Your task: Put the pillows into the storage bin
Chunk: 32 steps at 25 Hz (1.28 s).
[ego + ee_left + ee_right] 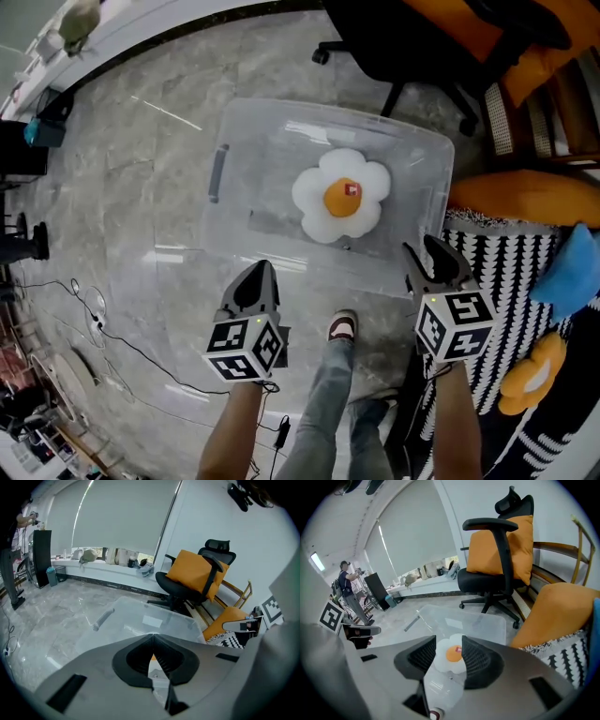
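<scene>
Left tongs [152,639]: together, empty. Right tongs [449,640]: apart, empty. White fried-egg plush pillow [341,195]: ahead, inside clear plastic storage bin [253,141]; probably light, soft; pinch its edge.

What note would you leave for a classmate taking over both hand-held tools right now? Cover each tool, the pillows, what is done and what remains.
Left tool: jaws shut, holding nothing.
Right tool: jaws open, empty.
Both hover at the near side of the clear plastic storage bin on the marble floor.
Done: the white and yellow fried-egg-shaped pillow lies in the bin.
Left, probably: the plain orange cushion, the blue soft pillow and the yellow-orange plush pillow, all to the right on the black-and-white patterned cover.
</scene>
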Available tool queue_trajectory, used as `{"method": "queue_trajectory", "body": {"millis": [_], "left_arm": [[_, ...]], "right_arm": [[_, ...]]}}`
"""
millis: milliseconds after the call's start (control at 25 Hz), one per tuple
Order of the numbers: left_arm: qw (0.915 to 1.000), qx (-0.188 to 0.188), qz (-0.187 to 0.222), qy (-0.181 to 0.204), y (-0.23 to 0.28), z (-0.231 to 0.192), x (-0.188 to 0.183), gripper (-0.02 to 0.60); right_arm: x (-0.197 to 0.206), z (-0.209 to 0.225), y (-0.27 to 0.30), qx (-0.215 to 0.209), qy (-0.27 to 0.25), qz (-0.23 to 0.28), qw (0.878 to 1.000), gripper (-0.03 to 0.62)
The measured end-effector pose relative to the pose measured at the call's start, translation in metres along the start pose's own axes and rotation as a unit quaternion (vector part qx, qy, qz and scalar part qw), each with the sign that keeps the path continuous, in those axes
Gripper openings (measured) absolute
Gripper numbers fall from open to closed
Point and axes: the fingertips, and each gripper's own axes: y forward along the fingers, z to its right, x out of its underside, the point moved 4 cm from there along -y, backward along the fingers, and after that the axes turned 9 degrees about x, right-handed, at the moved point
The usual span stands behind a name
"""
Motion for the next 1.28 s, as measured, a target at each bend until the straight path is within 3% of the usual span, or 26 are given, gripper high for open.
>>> {"method": "queue_trajectory", "body": {"millis": [320, 720, 1000, 1280], "left_arm": [[0.9993, 0.033, -0.012, 0.016, 0.006, 0.055, 0.012, 0.011], [0.9927, 0.11, -0.028, 0.04, 0.018, 0.181, 0.039, 0.011], [0.9797, 0.169, -0.066, 0.086, 0.018, 0.283, 0.084, 0.011], [0.9564, 0.235, -0.114, 0.13, 0.025, 0.382, 0.151, 0.011]], "right_arm": [[0.022, 0.046, -0.057, 0.035, 0.03, 0.006, 0.999, 0.17], [0.083, 0.127, -0.173, 0.112, 0.076, 0.009, 0.991, 0.17], [0.155, 0.188, -0.26, 0.178, 0.129, 0.009, 0.976, 0.17], [0.253, 0.239, -0.336, 0.244, 0.205, -0.009, 0.948, 0.17]]}}
